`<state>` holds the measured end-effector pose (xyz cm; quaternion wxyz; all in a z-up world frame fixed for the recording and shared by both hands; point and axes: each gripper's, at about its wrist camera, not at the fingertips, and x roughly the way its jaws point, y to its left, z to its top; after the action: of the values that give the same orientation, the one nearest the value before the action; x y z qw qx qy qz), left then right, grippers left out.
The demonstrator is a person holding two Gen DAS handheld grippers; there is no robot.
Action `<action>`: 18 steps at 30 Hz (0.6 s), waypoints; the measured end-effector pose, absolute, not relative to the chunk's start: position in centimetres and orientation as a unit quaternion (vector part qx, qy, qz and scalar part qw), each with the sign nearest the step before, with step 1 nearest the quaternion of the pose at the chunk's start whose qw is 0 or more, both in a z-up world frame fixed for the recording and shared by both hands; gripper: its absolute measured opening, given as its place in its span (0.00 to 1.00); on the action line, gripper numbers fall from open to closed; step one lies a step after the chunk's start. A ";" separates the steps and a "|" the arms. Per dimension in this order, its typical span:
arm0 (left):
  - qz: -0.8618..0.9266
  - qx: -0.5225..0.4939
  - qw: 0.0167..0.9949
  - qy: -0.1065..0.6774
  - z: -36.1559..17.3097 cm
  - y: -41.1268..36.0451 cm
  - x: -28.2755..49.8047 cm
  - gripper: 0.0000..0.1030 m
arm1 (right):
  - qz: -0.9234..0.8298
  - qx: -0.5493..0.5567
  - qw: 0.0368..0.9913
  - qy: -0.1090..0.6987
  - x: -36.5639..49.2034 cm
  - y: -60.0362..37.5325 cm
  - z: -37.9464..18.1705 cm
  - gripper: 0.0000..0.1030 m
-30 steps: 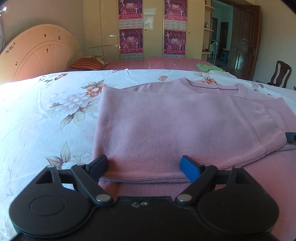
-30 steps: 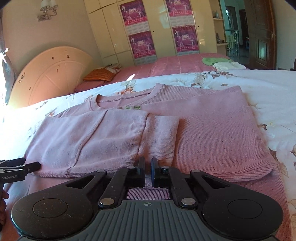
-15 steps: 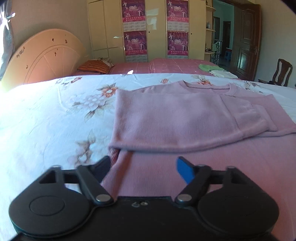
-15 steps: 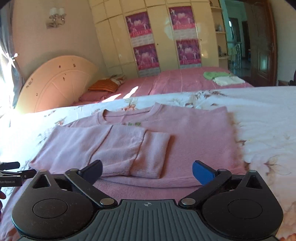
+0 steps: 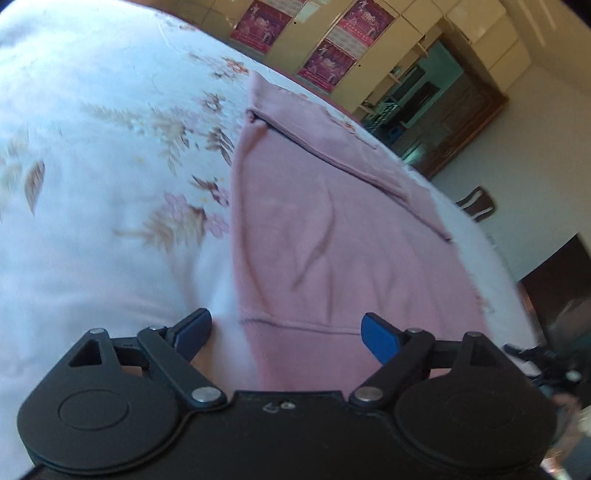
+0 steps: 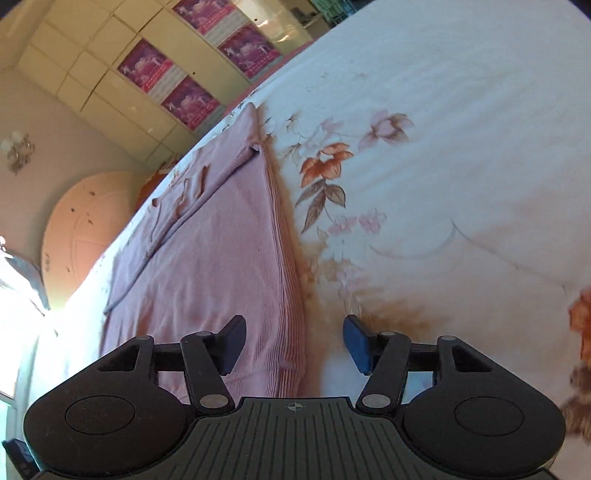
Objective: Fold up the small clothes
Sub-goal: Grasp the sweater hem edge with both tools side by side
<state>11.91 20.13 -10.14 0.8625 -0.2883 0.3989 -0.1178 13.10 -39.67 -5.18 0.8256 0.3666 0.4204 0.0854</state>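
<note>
The pink sweater [image 5: 332, 236] is lying flat on the floral bedsheet [image 5: 92, 147], its sleeves folded in across the body. The left gripper [image 5: 286, 334] is hovering over the sweater's hem corner, its jaws having just been opening and now standing spread with nothing pinched. The right gripper [image 6: 293, 341] is straddling the sweater's ribbed hem edge, its jaws having just been closing yet gaping apart, pads clear of the cloth. A wardrobe [image 6: 122, 81] is standing beyond the sheet.

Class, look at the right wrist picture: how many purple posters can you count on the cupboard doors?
4. Two on the left door, one above the other; two on the right door, one at the picture's top edge, one below. More may be hidden.
</note>
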 end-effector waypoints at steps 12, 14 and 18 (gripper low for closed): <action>-0.135 -0.341 0.845 0.389 -11.4 20.0 14.1 0.68 | 0.105 0.380 0.820 0.415 12.5 -37.7 -5.6 0.56; -0.148 -0.350 0.838 0.391 -11.8 19.9 13.6 0.62 | 0.126 0.377 0.815 0.422 12.6 -37.5 -5.8 0.56; -0.151 -0.356 0.836 0.390 -12.6 19.6 12.9 0.48 | 0.133 0.390 0.807 0.423 12.4 -37.7 -6.4 0.51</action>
<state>12.87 19.61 -12.57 0.8361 -0.3555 0.3897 -0.1506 12.36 -37.74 -6.37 0.8069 0.3904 0.4230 0.1330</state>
